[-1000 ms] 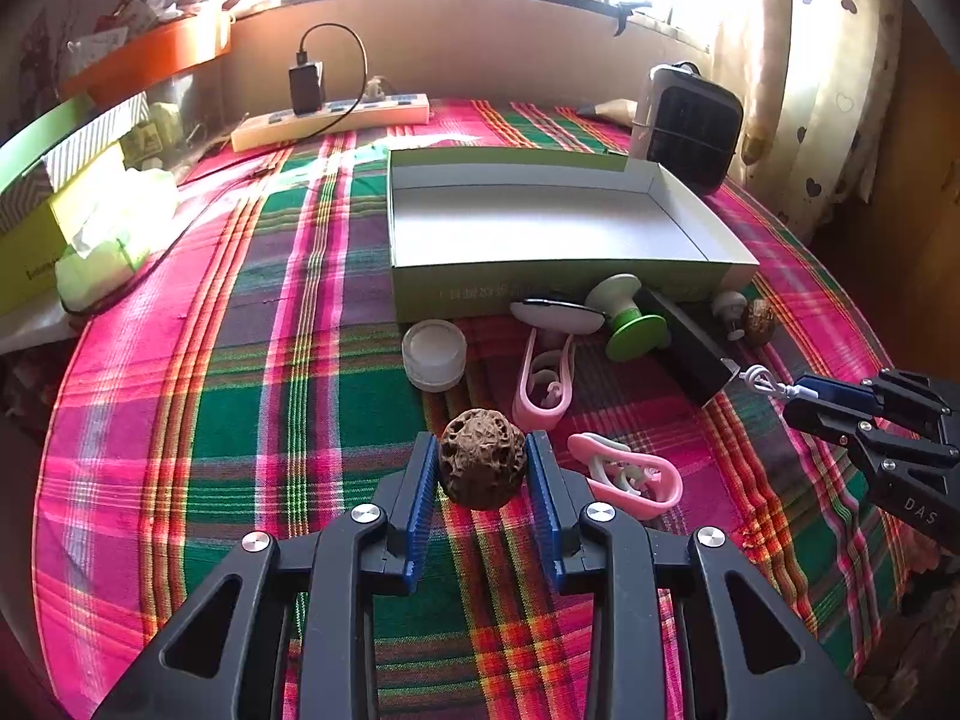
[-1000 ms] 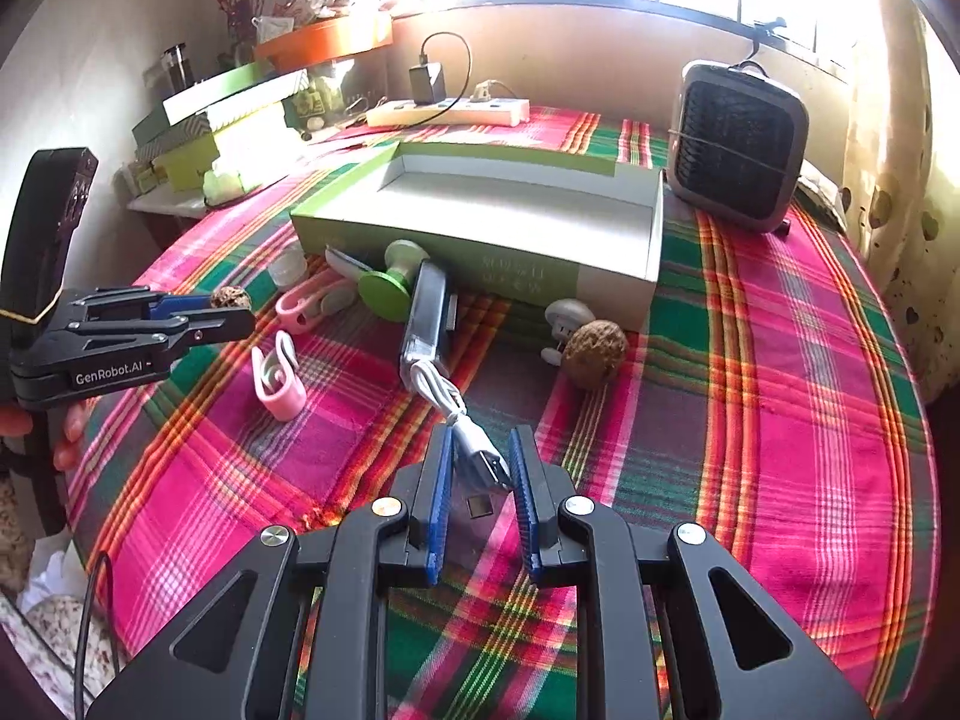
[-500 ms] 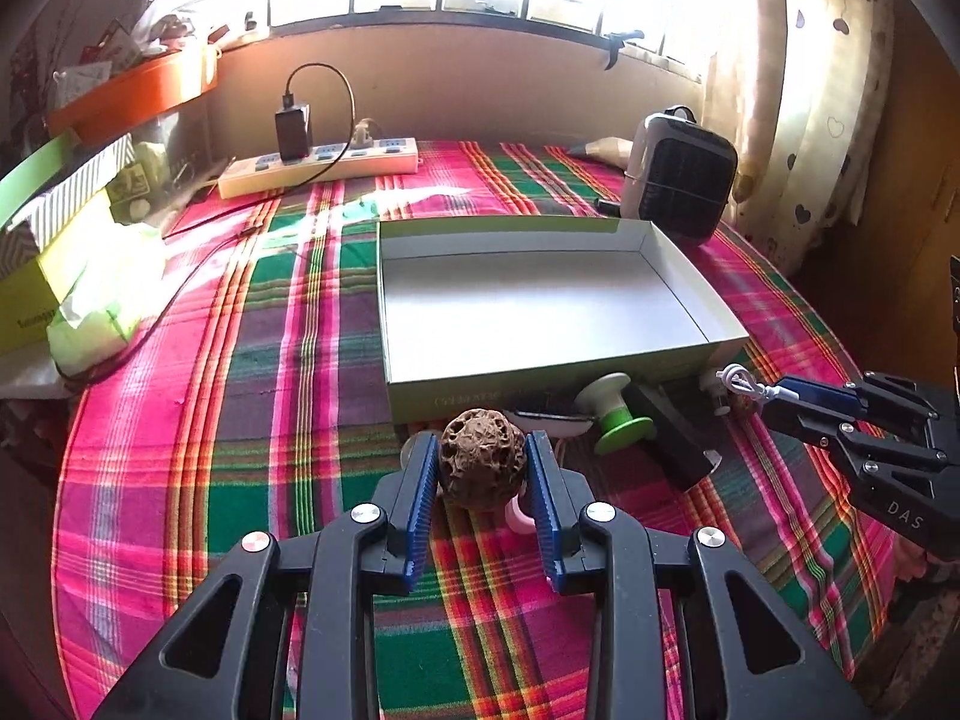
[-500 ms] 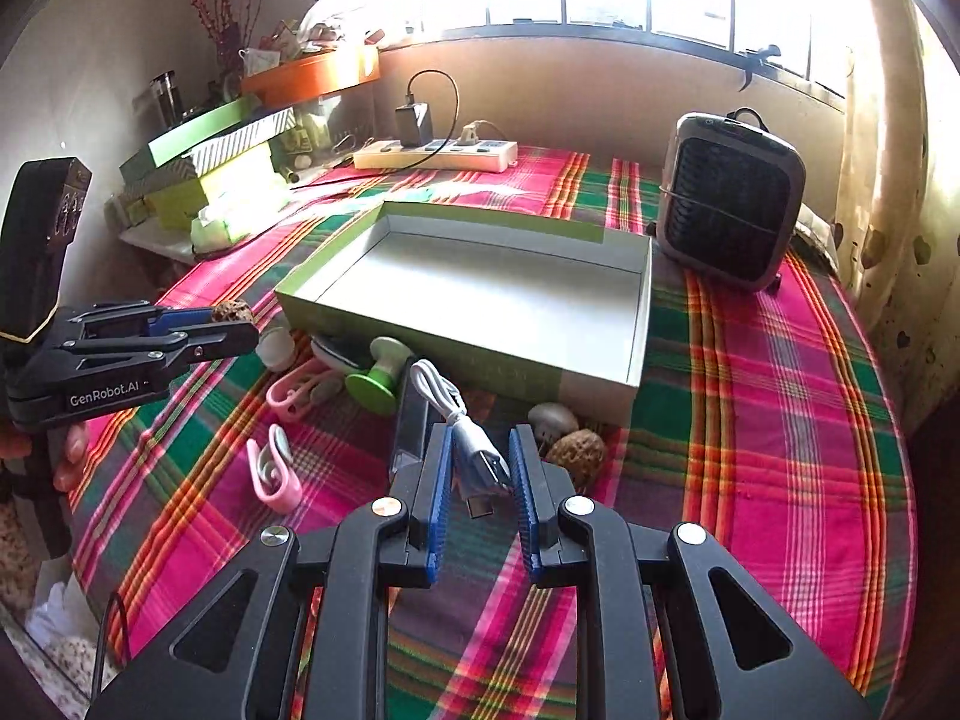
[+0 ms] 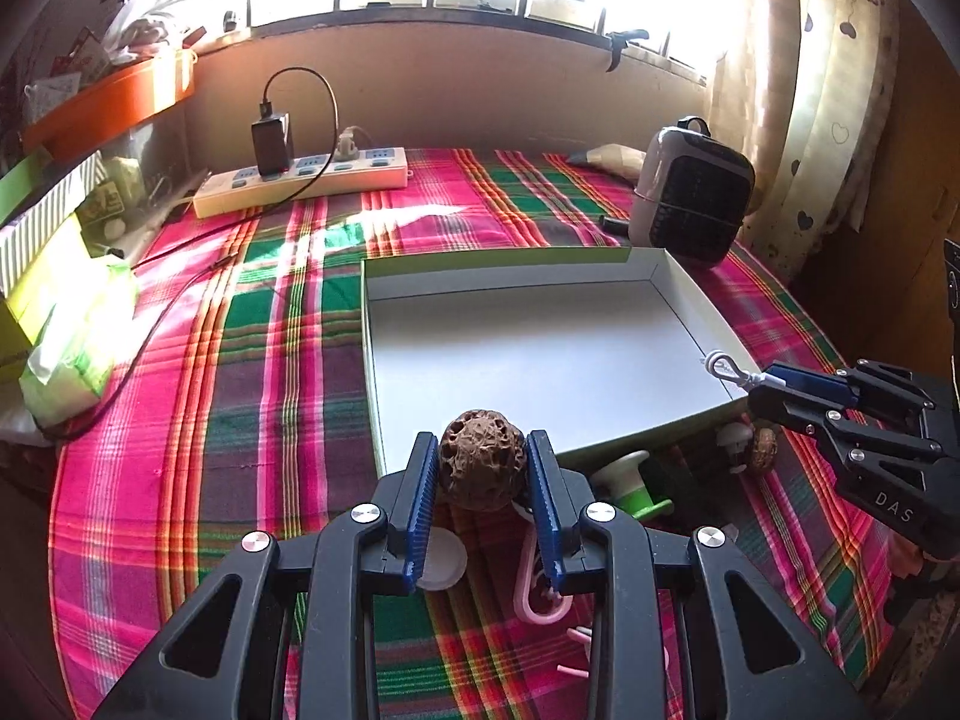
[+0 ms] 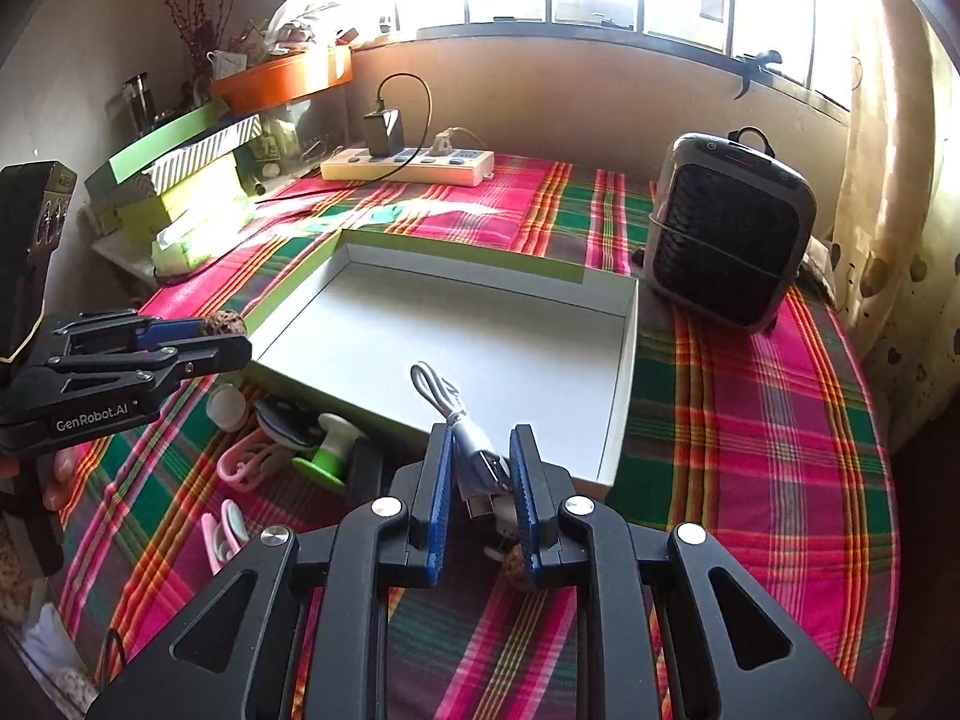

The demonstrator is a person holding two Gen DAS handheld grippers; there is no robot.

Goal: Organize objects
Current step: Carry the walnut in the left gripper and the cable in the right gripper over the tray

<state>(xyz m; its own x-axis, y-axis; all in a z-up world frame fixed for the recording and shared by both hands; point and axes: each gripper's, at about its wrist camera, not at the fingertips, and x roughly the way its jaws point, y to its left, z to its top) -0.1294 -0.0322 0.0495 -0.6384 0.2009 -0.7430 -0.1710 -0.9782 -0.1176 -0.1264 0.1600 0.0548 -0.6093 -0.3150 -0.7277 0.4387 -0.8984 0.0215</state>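
Observation:
My left gripper (image 5: 480, 468) is shut on a brown wrinkled walnut (image 5: 480, 459), held above the near edge of the shallow green-and-white box (image 5: 540, 354). My right gripper (image 6: 480, 468) is shut on a white USB cable (image 6: 465, 432), whose loop sticks up over the box's near wall (image 6: 606, 462). In the left wrist view the right gripper (image 5: 759, 381) and the cable loop (image 5: 723, 367) show at the box's right side. In the right wrist view the left gripper (image 6: 234, 333) with the walnut (image 6: 223, 323) hangs at the box's left corner.
On the plaid cloth before the box lie a green-and-white spool (image 6: 330, 456), pink clips (image 6: 246, 462), a white round lid (image 5: 441, 561), a second walnut (image 5: 763, 450) and a small mushroom figure (image 5: 735, 438). A small heater (image 6: 729, 228) and a power strip (image 6: 408, 165) stand behind.
Both grippers have risen and moved forward toward the box, carrying the walnut and the cable; the loose items now lie below and behind the fingertips.

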